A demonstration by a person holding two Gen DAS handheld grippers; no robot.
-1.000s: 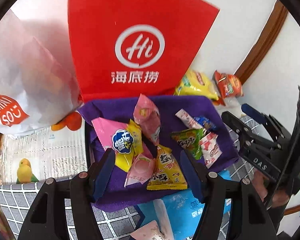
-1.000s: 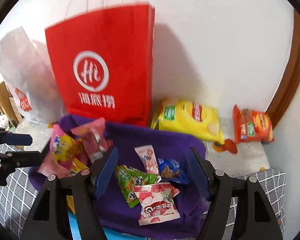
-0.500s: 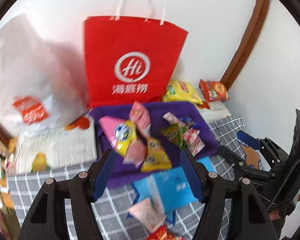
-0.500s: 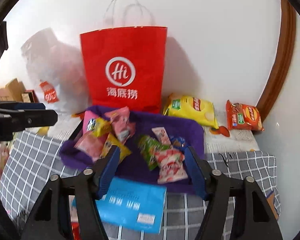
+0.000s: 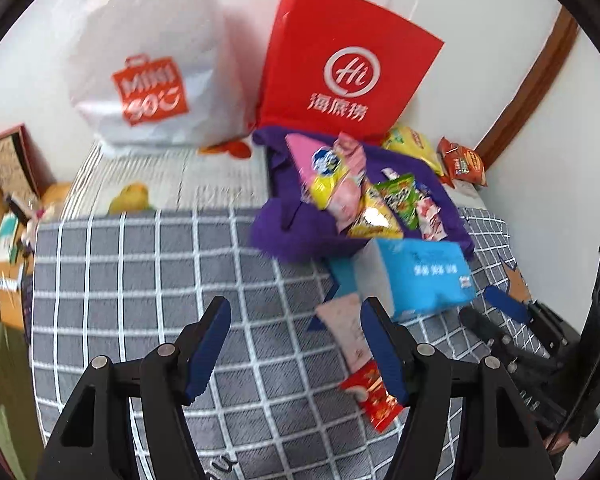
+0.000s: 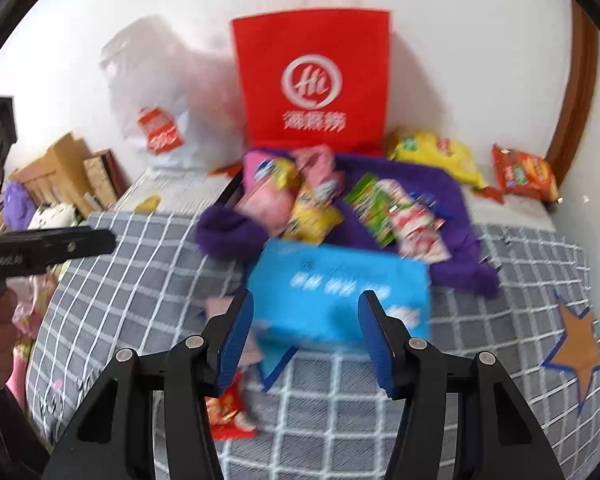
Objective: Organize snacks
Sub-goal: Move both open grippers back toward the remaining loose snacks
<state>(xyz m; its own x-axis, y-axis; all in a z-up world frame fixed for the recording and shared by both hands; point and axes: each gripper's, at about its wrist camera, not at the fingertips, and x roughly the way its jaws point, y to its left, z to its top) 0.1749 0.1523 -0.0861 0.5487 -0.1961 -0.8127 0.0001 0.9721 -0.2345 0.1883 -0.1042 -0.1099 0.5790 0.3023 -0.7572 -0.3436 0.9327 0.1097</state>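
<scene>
Our right gripper's fingers (image 6: pixel 236 340) are closing on nothing; the left gripper (image 5: pixel 296 344) is hanging half-open, empty. Just beyond the blue pack (image 6: pixel 340 292), light, crinkly snack packets (image 6: pixel 312 216) are lying; we judge edges best for gripping.

A grey checked bedspread (image 5: pixel 148 280) carries a purple cloth (image 5: pixel 284 236) and blue packet (image 5: pixel 420 276) ahead of the tongs, plus a red packet (image 5: pixel 376 400) nearby.

A heap of small snack packets (image 5: pixel 364 196) — pink, yellow, green, red-and-white — lies jumbled on a purple cloth (image 5: pixel 284 232). Just in front, touching its edge, sits a blue packet (image 6: pixel 336 292). Nearer still on the checked bedcover (image 5: pixel 140 280) lie a pale pink sachet (image 5: pixel 350 330) and a red packet (image 5: pixel 374 398) — flat, end to end.
</scene>
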